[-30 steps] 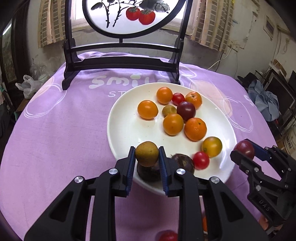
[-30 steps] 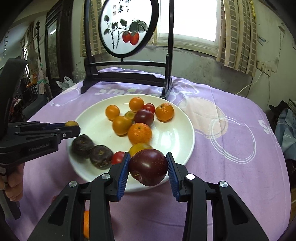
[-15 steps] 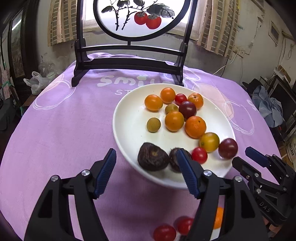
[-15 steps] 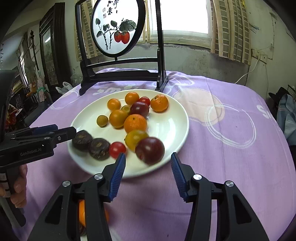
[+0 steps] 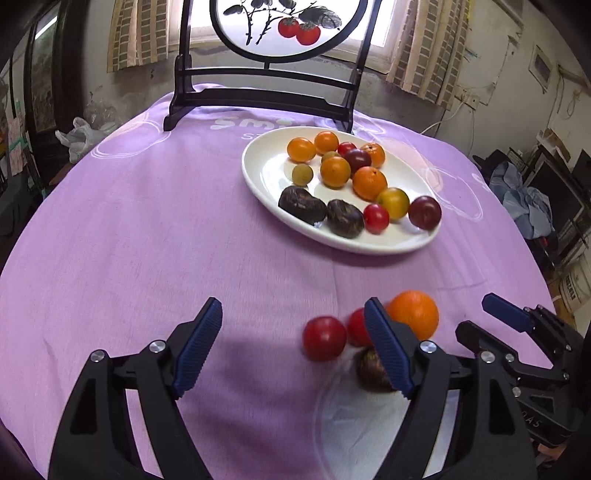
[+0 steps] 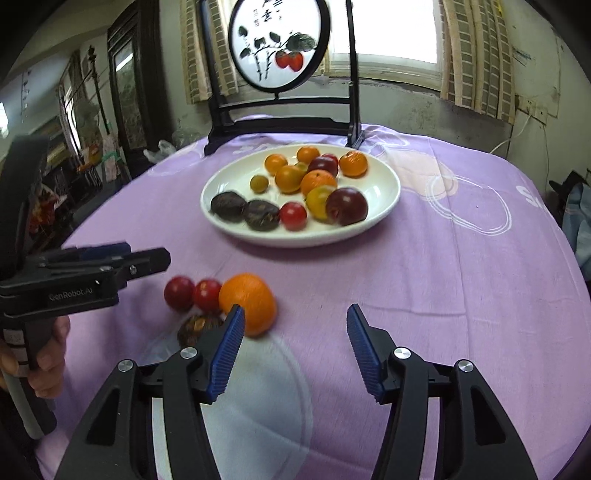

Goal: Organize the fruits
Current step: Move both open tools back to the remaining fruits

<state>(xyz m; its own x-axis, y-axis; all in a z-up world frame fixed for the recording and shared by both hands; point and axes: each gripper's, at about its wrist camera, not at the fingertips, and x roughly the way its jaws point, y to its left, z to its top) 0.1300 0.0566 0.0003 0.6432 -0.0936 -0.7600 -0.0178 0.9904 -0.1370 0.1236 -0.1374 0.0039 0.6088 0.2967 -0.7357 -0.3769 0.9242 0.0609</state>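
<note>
Hovering low over the tabletop, the left tongs stood wide with their blue ribbed pads still spreading, and nothing lay between them but bare cloth. The right tongs were likewise opening and empty. The loose cluster of fruit sat between the two tools: a round red cherry tomato just inside the left tongs' right-hand pad, a second red tomato partly behind that pad, a large smooth orange beyond it, and a dark, rough-skinned brown fruit tucked under the pad at the edge of a clear plastic sheet. From the right wrist view the same cluster lay to the left of the right tongs, the orange touching or nearly touching their left-hand pad. Both hands seemed about equally near; the left looked better placed for the tomatoes, the right for the orange. All four pieces were roundish, so no long axis would govern the approach.

Farther out, well apart from the cluster, a white oval ceramic plate held the sorted fruit: small oranges, yellow and red tomatoes, dark plums and two brown wrinkled pieces. The lilac printed tablecloth covered a round tabletop, lightly creased. Behind stood a black wooden stand with a round painted screen, then curtained windows and cluttered walls.
</note>
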